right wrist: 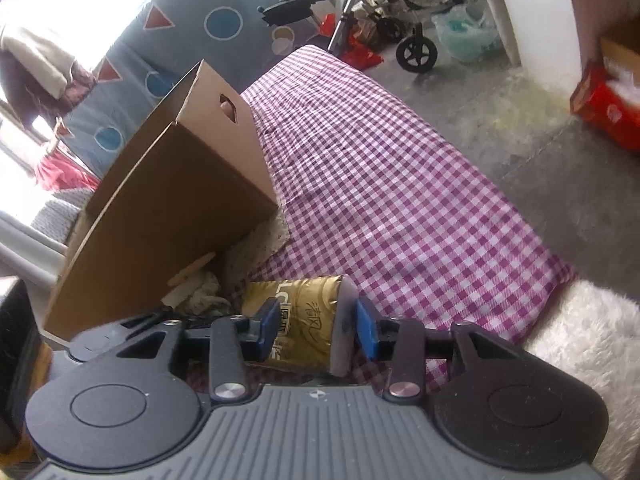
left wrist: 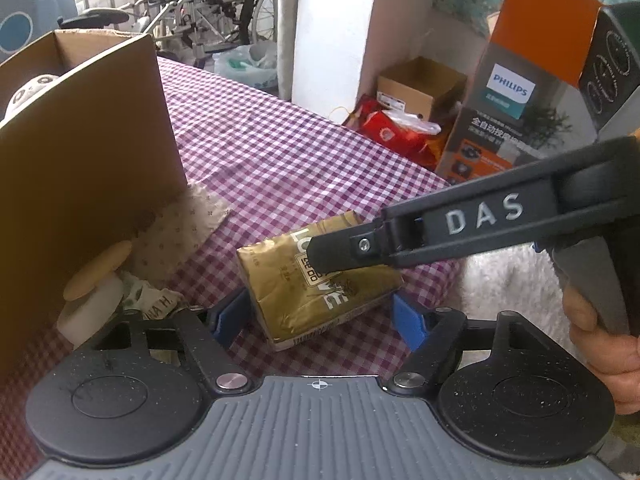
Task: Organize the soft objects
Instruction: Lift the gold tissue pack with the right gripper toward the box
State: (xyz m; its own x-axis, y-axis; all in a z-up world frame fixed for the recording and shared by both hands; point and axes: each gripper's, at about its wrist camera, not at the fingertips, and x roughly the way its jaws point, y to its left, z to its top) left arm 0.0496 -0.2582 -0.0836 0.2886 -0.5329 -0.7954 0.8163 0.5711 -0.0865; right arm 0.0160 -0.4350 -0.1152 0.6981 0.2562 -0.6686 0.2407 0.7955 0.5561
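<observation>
Gold tissue pack (right wrist: 304,320) lies on the checked cloth (right wrist: 400,184) of the bench, just beside the cardboard box (right wrist: 168,200). Right gripper (right wrist: 316,324) has its jaws narrowed on the pack, both pads pressing its sides. Left gripper (left wrist: 320,320) straddles the same pack, jaws wide, pads apart from it.

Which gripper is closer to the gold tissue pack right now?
Right. The right gripper has the gold tissue pack between its blue pads; the left gripper straddles it with gaps on both sides.
</observation>
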